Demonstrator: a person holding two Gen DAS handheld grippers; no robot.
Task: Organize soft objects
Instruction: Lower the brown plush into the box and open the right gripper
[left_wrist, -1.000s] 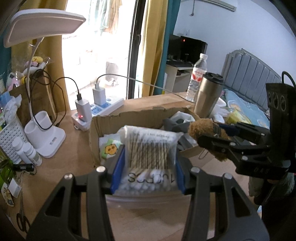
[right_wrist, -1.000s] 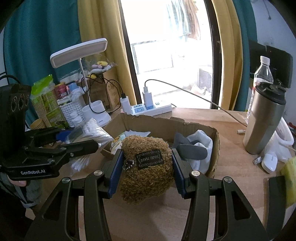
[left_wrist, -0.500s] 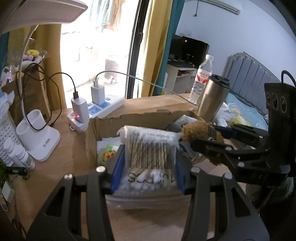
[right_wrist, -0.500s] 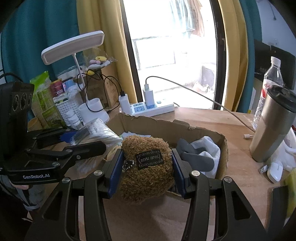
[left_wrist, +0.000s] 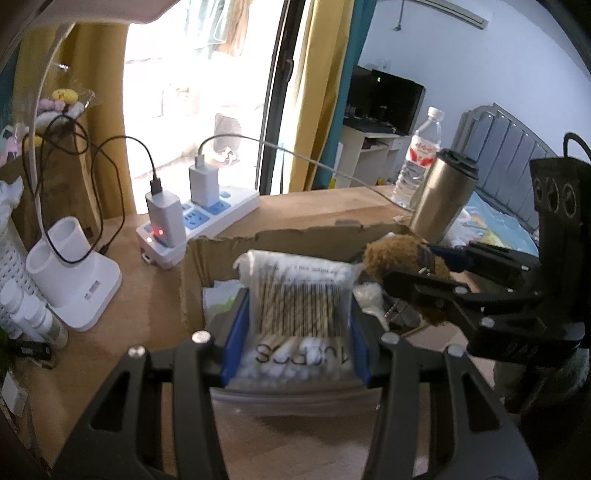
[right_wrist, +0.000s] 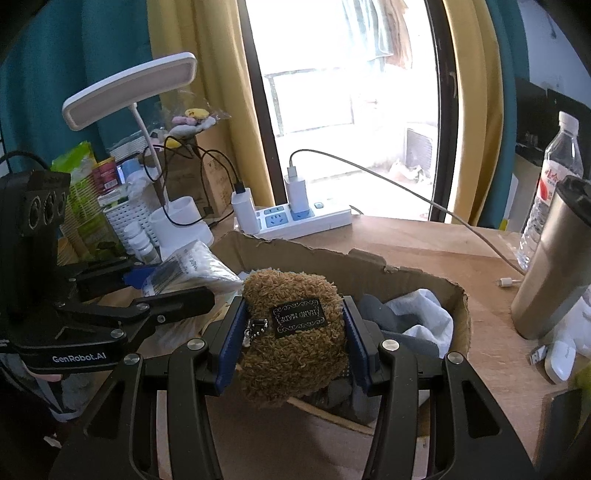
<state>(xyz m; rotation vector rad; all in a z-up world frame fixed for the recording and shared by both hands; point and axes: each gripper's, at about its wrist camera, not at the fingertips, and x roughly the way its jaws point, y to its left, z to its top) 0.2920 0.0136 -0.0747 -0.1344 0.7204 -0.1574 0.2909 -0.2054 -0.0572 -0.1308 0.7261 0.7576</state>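
Observation:
My left gripper (left_wrist: 295, 332) is shut on a clear bag of cotton swabs (left_wrist: 301, 302), held over the near left part of a torn cardboard box (left_wrist: 295, 236). My right gripper (right_wrist: 293, 332) is shut on a brown fuzzy plush pouch (right_wrist: 295, 350) with a black label, held over the box (right_wrist: 369, 269) near its front edge. Each gripper shows in the other's view: the right one (left_wrist: 424, 273) at the right, the left one (right_wrist: 177, 280) at the left. Inside the box lie grey and white cloth pieces (right_wrist: 413, 314).
A steel tumbler (right_wrist: 554, 266) and a water bottle (right_wrist: 554, 173) stand right of the box. A power strip with chargers (right_wrist: 295, 218) lies behind it. A white desk lamp (right_wrist: 162, 147), a white basket (right_wrist: 125, 218) and small bottles crowd the left. A white mouse (right_wrist: 559, 360) sits at far right.
Both grippers have moved forward and slightly down towards the box, each still holding its item; the box and the power strip now look closer.

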